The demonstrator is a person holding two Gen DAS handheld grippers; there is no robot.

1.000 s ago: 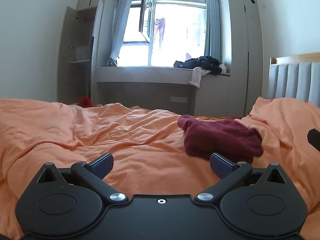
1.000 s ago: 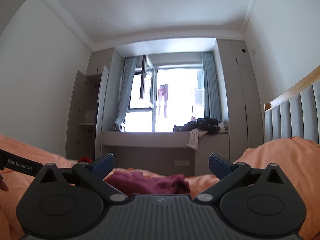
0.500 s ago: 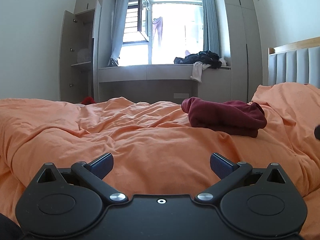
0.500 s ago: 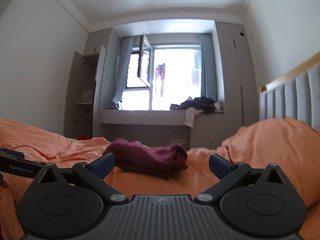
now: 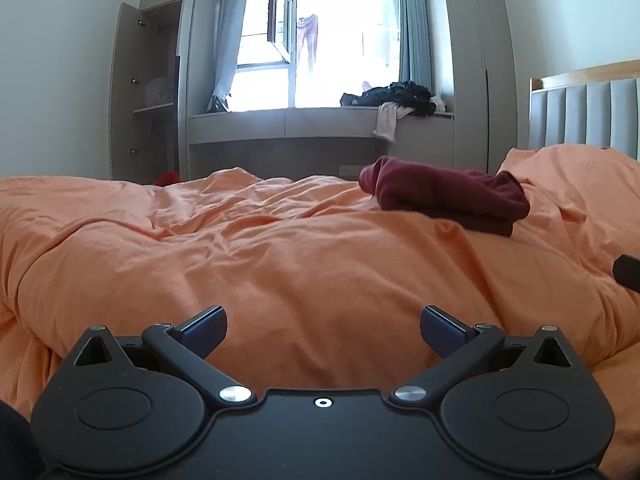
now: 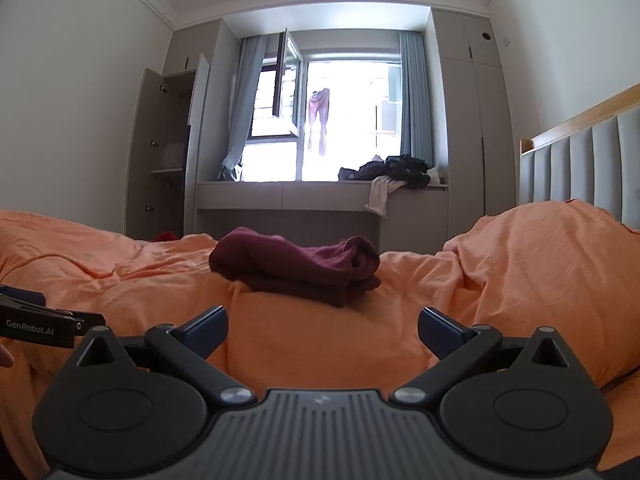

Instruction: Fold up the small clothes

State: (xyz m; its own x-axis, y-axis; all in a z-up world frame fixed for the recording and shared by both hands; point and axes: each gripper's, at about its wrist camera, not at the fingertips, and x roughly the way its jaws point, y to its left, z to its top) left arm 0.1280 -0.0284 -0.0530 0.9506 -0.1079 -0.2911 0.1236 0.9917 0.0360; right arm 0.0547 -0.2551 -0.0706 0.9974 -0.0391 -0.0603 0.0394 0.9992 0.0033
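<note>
1. A dark clothes pile (image 6: 394,170) lies on the window ledge (image 6: 320,191) past the bed's far edge.
2. The maroon garment (image 6: 298,266) lies folded on the orange duvet (image 5: 280,264), near its far edge, ahead of the left gripper (image 5: 323,330) and right gripper (image 6: 322,328), both spread wide and empty.

Both sets of tongs look like matt black plastic, the left tongs (image 5: 323,330) and the right tongs (image 6: 323,330) alike, with small shiny metal pivot screws and dull blue, faintly textured pads (image 6: 206,330). Under and ahead of them the orange duvet (image 5: 304,264) is soft matt cloth, finely creased. Ahead of the right tongs, the maroon garment (image 6: 296,264) is thicker, matt cloth. To their right, the headboard (image 6: 580,152) is grey padded panels under a smooth wooden rail.
</note>
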